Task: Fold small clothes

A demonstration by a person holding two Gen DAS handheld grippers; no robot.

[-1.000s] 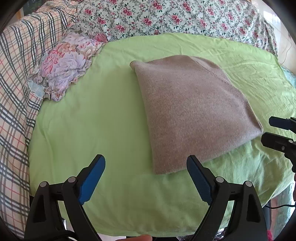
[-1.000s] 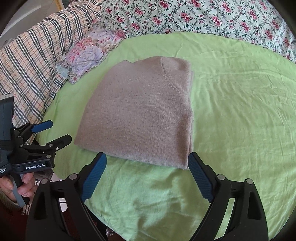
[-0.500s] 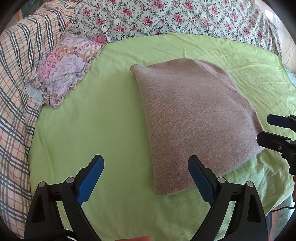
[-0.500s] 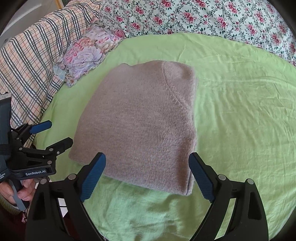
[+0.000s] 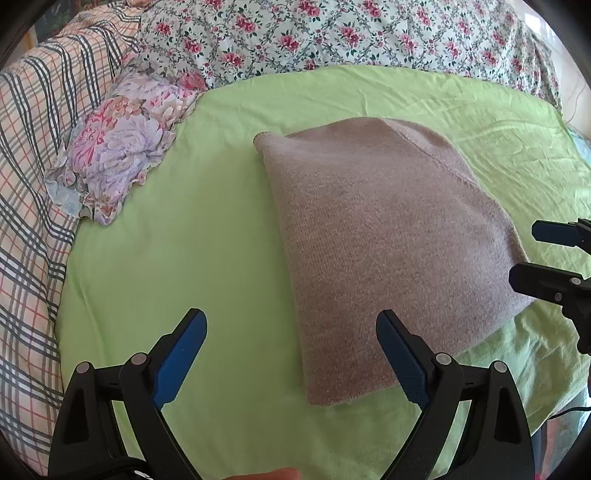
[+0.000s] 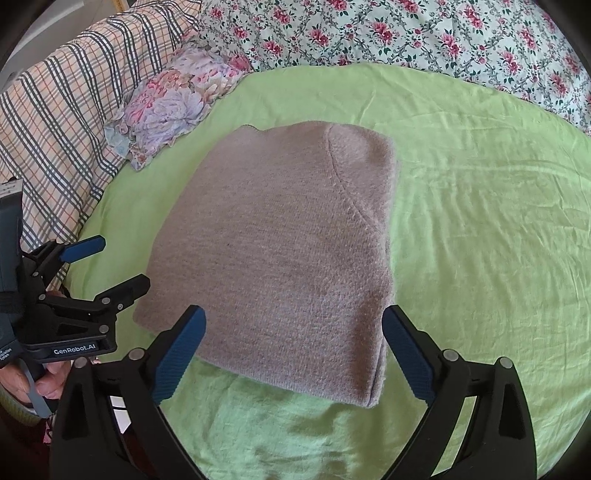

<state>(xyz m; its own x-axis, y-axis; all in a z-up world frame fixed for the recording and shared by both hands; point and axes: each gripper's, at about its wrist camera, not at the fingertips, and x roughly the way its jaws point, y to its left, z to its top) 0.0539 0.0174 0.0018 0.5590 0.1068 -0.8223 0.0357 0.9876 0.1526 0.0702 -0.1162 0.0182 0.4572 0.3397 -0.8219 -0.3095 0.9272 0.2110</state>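
A folded taupe knit sweater (image 5: 388, 240) lies flat on the green sheet (image 5: 166, 258). My left gripper (image 5: 291, 317) hovers open over the sweater's near left corner, nothing touching its blue pads. In the right wrist view the sweater (image 6: 288, 251) fills the middle. My right gripper (image 6: 294, 314) hangs above its near edge with the jaws opening wide; the sweater lies below and between them, and the pads do not press it. Each gripper shows in the other's view: the left gripper (image 6: 110, 262) beside the sweater's left edge, the right gripper (image 5: 532, 251) at its right corner.
A small floral pillow (image 5: 122, 147) rests at the sheet's far left. A plaid blanket (image 5: 33, 147) runs along the left side and a flowered duvet (image 5: 332, 33) along the back. A person's hand (image 6: 44, 384) holds the left gripper. The green sheet (image 6: 480, 221) spreads right of the sweater.
Both grippers have moved in toward the sweater, which now lies nearer and larger in both views. The right jaws stand slightly wider.
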